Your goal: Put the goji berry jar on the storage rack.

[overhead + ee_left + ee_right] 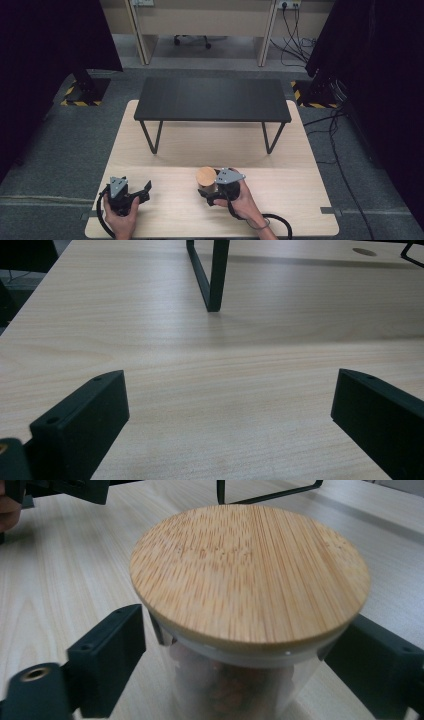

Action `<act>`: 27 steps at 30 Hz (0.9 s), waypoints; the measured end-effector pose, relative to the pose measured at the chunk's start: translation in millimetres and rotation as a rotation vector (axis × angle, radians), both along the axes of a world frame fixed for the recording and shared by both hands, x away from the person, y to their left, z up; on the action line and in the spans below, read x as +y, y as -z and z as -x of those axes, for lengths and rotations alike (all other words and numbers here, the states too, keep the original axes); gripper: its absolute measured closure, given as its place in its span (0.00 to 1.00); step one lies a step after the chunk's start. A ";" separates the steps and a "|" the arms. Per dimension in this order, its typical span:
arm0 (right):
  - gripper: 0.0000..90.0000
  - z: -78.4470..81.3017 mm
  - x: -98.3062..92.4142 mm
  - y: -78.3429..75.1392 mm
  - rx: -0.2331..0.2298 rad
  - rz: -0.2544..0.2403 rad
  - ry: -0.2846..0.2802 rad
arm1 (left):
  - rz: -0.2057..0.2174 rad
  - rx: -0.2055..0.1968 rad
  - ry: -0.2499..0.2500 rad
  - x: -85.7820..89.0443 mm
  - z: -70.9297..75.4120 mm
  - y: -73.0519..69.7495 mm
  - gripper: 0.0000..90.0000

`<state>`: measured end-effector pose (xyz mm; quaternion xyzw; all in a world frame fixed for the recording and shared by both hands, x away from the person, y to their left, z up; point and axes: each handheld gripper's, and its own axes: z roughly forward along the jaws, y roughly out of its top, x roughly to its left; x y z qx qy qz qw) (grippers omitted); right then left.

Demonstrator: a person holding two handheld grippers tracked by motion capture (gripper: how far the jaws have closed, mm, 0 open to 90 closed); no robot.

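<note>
From above, a glass jar (206,186) with a wooden lid (205,176) stands near the front middle of the pale worktop (300,200). The right hand-held gripper (212,192) sits around it from the right. A low black stand (212,99) lies well behind, with bare wood between. The left hand-held gripper (142,189) rests apart at the front left.

In the left gripper view, its jaws stand wide over bare wood, and a stand leg (212,275) rises ahead.

In the right gripper view, the jar (235,685) sits between the jaws, which press its glass just under the lid (250,572); brownish contents show inside.
</note>
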<state>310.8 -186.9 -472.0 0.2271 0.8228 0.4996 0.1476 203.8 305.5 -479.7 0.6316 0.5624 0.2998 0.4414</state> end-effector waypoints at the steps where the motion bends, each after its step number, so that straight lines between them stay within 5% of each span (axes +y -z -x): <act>1: 0.19 0.1 1.1 -0.3 0.000 0.003 0.004 | 0.000 0.000 0.000 0.1 0.1 0.0 0.01; 5: 0.29 1.2 3.6 -0.7 -0.002 0.009 0.015 | 0.000 -0.001 0.000 0.1 0.1 0.0 0.01; 14: 0.29 13.5 4.8 2.8 -0.045 0.002 0.054 | 0.001 -0.001 0.001 0.3 0.1 0.1 0.01; 17: 0.29 30.0 0.9 9.7 -0.069 -0.045 0.122 | 0.001 0.000 0.002 0.4 -0.1 0.0 0.01; 23: 0.29 67.7 -4.5 14.8 -0.067 -0.135 0.409 | 0.001 -0.001 0.003 0.3 -0.2 0.0 0.01; 27: 0.29 83.7 -1.8 11.3 -0.086 -0.126 0.544 | -0.002 -0.002 0.002 -0.1 0.0 0.0 0.01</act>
